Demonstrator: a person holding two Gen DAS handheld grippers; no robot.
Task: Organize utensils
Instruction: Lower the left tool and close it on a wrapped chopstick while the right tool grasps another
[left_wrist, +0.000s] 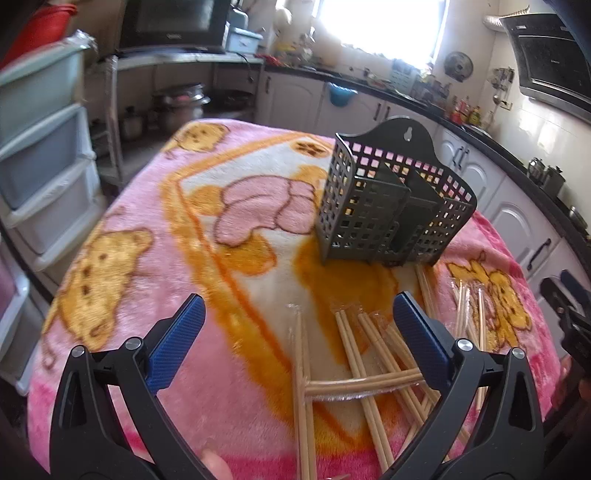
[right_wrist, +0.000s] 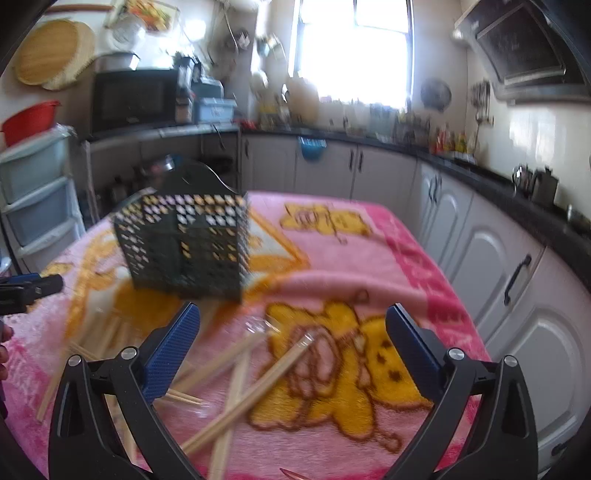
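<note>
Both the left gripper (left_wrist: 299, 321) and right gripper (right_wrist: 293, 328) hover with jaws spread wide, empty, above wrapped bamboo chopsticks (left_wrist: 354, 354) scattered before an upright utensil caddy (left_wrist: 395, 199) on a pink blanket (left_wrist: 147, 221).

You are looking at a fluffy pink cartoon-print fleece blanket (left_wrist: 155, 280); at one o'clock a matt dark-grey perforated plastic utensil caddy (left_wrist: 391, 206) is standing, pale smooth wooden chopsticks (left_wrist: 354, 354) lying in glossy clear wrappers.
</note>
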